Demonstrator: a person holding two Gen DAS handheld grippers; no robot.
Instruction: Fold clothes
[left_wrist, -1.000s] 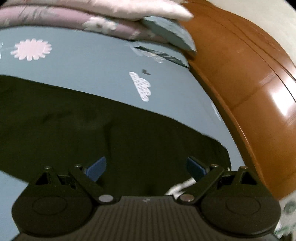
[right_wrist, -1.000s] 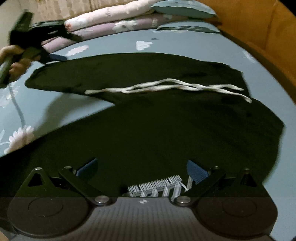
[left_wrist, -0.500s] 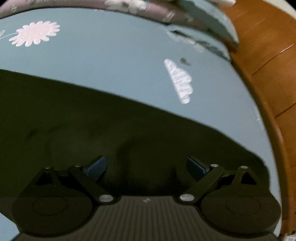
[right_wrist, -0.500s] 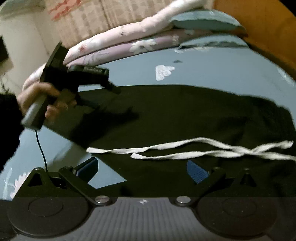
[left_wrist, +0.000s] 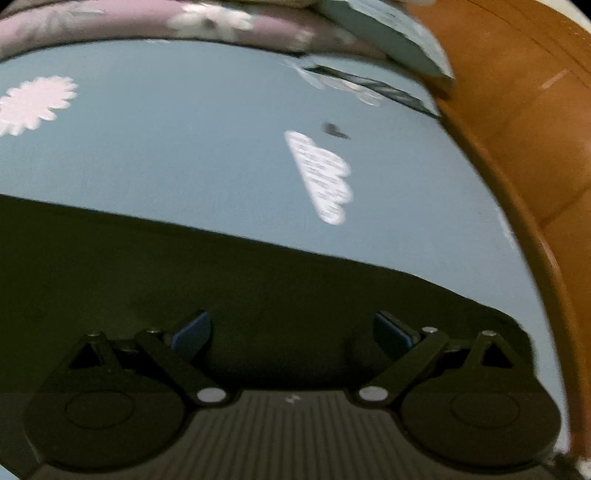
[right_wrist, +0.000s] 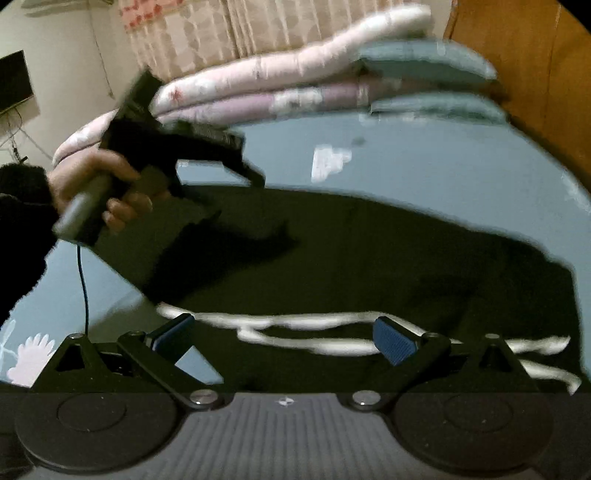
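Raised since before, left tongs (left_wrist: 291, 328) and right tongs (right_wrist: 283, 334) both apart, one black garment (right_wrist: 369, 251), two white drawstrings (right_wrist: 314, 334)

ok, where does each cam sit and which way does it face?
Left wrist: on the left gripper, low over the black garment, facing the wooden headboard; only its open fingers show.
Right wrist: on the right gripper, facing the folded quilts; shows a hand.
Shared: garment, blue sheet.

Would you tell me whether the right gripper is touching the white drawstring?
Cannot tell: in the right wrist view the open right gripper overlaps the white drawstring, but height above it is unclear.
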